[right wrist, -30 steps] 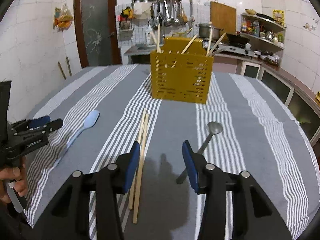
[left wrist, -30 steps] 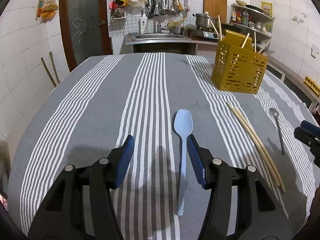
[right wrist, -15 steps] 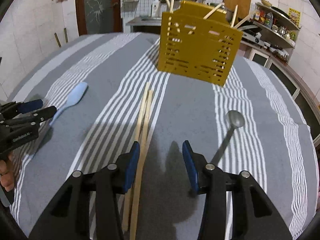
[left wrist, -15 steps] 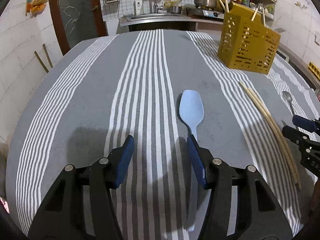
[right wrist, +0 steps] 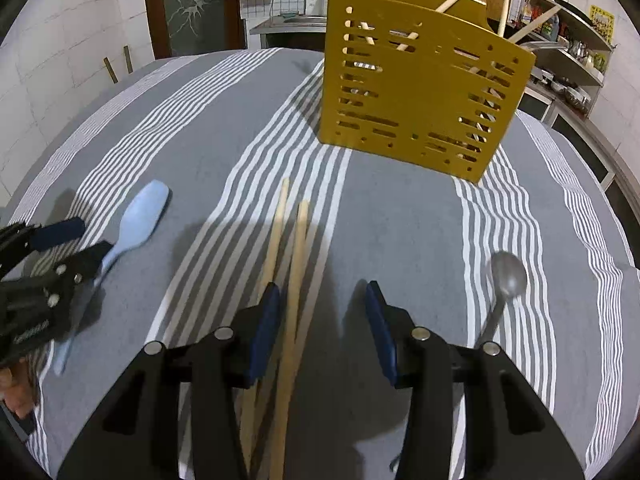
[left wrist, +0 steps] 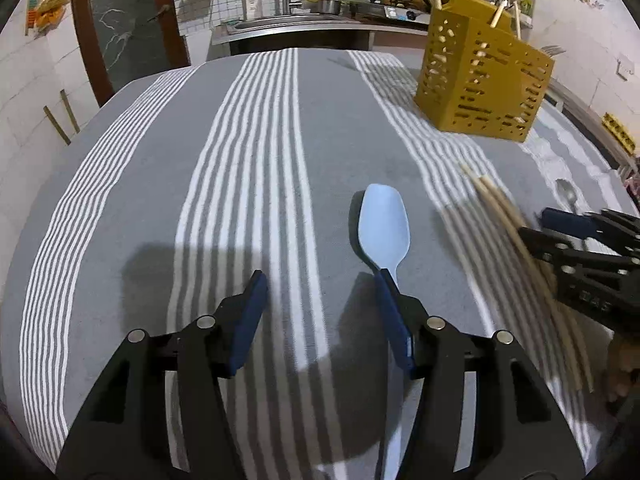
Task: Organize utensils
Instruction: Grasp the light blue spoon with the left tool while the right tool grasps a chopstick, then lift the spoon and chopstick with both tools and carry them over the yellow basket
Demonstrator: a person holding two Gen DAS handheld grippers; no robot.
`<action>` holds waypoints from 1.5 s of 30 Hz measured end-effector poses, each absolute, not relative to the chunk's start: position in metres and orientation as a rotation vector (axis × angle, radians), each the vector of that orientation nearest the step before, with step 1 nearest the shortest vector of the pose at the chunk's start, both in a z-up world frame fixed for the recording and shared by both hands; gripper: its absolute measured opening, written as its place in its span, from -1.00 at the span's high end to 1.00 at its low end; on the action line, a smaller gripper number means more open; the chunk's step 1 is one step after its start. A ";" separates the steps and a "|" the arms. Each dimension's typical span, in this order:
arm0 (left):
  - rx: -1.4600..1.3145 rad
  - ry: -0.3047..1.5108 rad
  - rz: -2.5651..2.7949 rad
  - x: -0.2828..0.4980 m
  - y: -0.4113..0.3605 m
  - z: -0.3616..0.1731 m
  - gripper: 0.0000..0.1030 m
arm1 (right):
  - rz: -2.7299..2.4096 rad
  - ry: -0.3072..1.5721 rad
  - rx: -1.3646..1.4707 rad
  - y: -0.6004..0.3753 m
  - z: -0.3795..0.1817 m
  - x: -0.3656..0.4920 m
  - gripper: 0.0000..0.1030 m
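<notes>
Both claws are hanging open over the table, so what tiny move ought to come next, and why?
Probably the right gripper should shift slightly left and lower. Its jaws are open, and only one of the two wooden chopsticks lies between them; the other passes under the left finger. Centring first would let it close on both.

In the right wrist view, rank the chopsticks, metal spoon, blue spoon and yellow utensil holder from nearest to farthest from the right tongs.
1. Chopsticks: one lies between the open right tongs, the other under the left finger.
2. Metal spoon: just right of the tongs.
3. Blue spoon: farther left, at the left tongs.
4. Yellow utensil holder: farthest, ahead on the striped cloth.
</notes>
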State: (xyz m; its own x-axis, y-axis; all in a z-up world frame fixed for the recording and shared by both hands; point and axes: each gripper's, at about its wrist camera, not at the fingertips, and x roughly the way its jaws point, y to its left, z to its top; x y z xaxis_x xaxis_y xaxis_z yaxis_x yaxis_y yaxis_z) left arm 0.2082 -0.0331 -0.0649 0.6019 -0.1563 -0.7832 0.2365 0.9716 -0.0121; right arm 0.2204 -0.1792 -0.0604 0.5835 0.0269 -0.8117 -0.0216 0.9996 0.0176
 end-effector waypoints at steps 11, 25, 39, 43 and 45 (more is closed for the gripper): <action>0.125 0.912 -0.277 0.200 -0.057 -0.068 -0.07 | 0.042 0.945 0.022 -0.179 -0.065 0.229 0.13; 0.197 0.954 -0.259 0.234 -0.077 -0.077 0.39 | 0.097 0.989 0.063 -0.175 -0.070 0.259 0.87; 0.076 0.917 -0.305 0.230 -0.058 -0.064 0.40 | 0.119 0.946 0.093 -0.186 -0.054 0.251 0.89; 0.088 0.873 -0.295 0.223 -0.059 -0.052 0.40 | 0.116 0.895 0.105 -0.193 -0.039 0.240 0.89; 0.094 0.845 -0.289 0.220 -0.059 -0.044 0.40 | 0.121 0.860 0.115 -0.195 -0.029 0.233 0.89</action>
